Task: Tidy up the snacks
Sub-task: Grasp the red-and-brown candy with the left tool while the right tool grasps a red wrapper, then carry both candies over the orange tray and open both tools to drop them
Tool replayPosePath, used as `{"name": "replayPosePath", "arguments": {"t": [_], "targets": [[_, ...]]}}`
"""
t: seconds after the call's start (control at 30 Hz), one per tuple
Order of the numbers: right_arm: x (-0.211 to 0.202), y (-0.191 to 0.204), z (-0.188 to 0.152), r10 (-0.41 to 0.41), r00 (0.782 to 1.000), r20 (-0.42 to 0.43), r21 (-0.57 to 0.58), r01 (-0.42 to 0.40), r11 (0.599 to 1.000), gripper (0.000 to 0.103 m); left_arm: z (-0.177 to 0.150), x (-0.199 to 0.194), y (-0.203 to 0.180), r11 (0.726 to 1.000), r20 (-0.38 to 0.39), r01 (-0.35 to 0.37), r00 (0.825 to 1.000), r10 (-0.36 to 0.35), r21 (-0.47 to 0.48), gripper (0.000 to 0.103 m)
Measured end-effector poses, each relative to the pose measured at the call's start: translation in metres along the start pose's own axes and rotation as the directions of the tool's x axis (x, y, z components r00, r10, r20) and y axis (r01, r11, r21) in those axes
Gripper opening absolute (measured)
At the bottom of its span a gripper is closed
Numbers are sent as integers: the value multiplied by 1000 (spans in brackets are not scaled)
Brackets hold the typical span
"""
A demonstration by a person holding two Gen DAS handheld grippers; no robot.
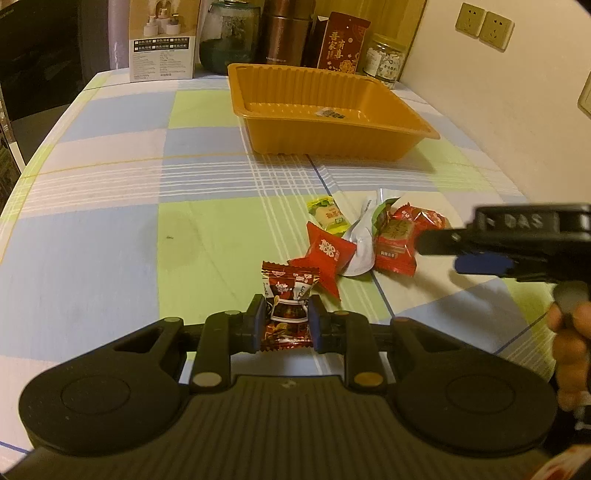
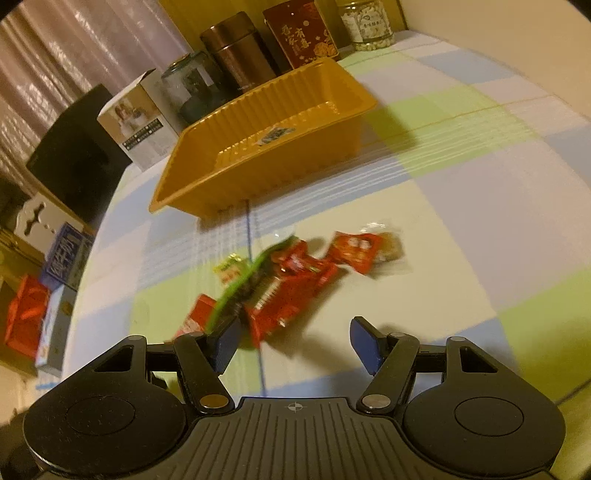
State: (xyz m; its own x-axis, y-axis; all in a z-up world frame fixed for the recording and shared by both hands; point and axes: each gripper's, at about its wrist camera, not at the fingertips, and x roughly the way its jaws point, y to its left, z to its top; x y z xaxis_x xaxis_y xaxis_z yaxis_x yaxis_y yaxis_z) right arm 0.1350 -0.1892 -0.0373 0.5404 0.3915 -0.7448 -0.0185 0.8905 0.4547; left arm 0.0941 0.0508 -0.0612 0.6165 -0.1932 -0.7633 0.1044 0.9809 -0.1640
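Left wrist view: left gripper (image 1: 287,319) fingers clamp a dark red candy (image 1: 289,309) at lower centre; right gripper (image 2: 293,341) fingers stand wide above snack packets (image 2: 291,280) below the orange tray (image 2: 207,173) on the tabletop (image 1: 110,221).

Black left tongs (image 1: 287,320), blue pads, brass-coloured pivot screws, ribbed body, right tongs (image 2: 294,341) seemingly alike

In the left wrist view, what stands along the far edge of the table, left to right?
White box → green jar → brown canister → red box → clear jar.
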Motion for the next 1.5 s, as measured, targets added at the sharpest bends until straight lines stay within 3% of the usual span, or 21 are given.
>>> {"name": "replayPosePath", "arguments": {"t": [0.17, 0.3, 0.57, 1.0, 1.5], "targets": [[16, 5, 7, 7, 1000, -9, 60, -7, 998, 64, 1, -1, 2, 1000, 8, 3, 1000, -3, -9, 22], [28, 5, 11, 1, 1000, -18, 92, 1, 996, 46, 2, -2, 1, 1000, 12, 3, 1000, -3, -3, 22], [25, 4, 8, -13, 1000, -11, 71, 13, 997, 29, 1, -4, 1, 1000, 4, -10, 1000, 10, -3, 22], [-32, -3, -3, -46, 998, 51, -73, 49, 996, 27, -1, -26, -14, 1000, 11, -21, 1000, 21, -1, 22], [-79, -8, -12, -3, 997, 78, -111, 12, 994, 27, 0, -55, -34, 999, 26, -15, 1000, 15, -29, 22]]}}
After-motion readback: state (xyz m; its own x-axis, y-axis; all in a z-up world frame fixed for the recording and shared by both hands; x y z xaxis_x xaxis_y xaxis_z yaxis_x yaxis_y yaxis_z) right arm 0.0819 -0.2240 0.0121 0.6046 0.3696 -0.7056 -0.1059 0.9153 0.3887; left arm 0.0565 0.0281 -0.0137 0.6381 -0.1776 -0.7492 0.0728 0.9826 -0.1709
